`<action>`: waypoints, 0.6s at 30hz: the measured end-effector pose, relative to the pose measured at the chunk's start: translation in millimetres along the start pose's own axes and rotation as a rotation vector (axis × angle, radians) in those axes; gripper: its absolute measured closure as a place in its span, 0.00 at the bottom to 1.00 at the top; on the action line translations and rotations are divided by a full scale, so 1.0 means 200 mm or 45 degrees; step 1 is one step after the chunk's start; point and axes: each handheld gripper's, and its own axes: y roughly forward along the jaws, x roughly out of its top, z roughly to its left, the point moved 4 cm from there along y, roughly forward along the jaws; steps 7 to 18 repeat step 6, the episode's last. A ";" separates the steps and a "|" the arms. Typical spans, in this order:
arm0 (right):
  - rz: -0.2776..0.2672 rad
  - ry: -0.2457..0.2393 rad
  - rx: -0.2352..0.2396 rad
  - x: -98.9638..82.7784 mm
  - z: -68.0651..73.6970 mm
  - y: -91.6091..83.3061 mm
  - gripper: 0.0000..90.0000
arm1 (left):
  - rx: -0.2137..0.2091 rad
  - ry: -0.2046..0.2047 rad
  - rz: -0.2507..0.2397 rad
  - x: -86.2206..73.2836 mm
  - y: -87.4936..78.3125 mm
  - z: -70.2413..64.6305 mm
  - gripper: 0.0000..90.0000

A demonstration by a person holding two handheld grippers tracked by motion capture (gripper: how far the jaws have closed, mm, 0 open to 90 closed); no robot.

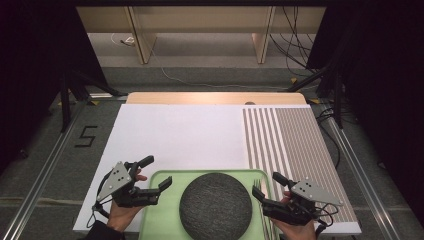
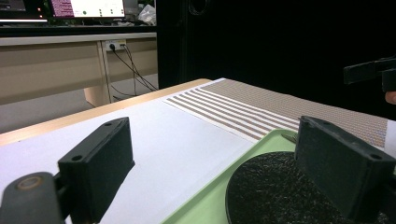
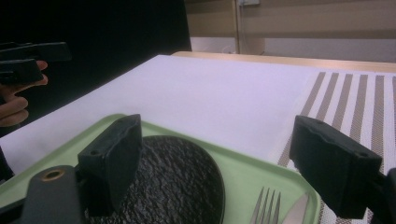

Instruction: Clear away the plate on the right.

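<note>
My right hand-held gripper [image 1: 264, 191] hangs at the right edge of the green tray [image 1: 160, 220], jaws spread wide with nothing between them. Just beneath it, a fork [image 3: 266, 205] and a knife [image 3: 295, 210] lie side by side on the tray's right strip. My left hand-held gripper [image 1: 159, 175] sits over the tray's left rim, jaws also wide and empty. Between the two rests the dark round plate [image 1: 215, 206], flat in the tray's middle. The tray sits on the near edge of the counter [image 1: 180, 132], beside a striped mat [image 1: 290, 140].
</note>
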 end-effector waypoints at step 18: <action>-0.009 -0.005 -0.004 0.00 0.00 0.00 0.20 | -0.001 0.000 0.000 0.00 0.00 0.00 0.12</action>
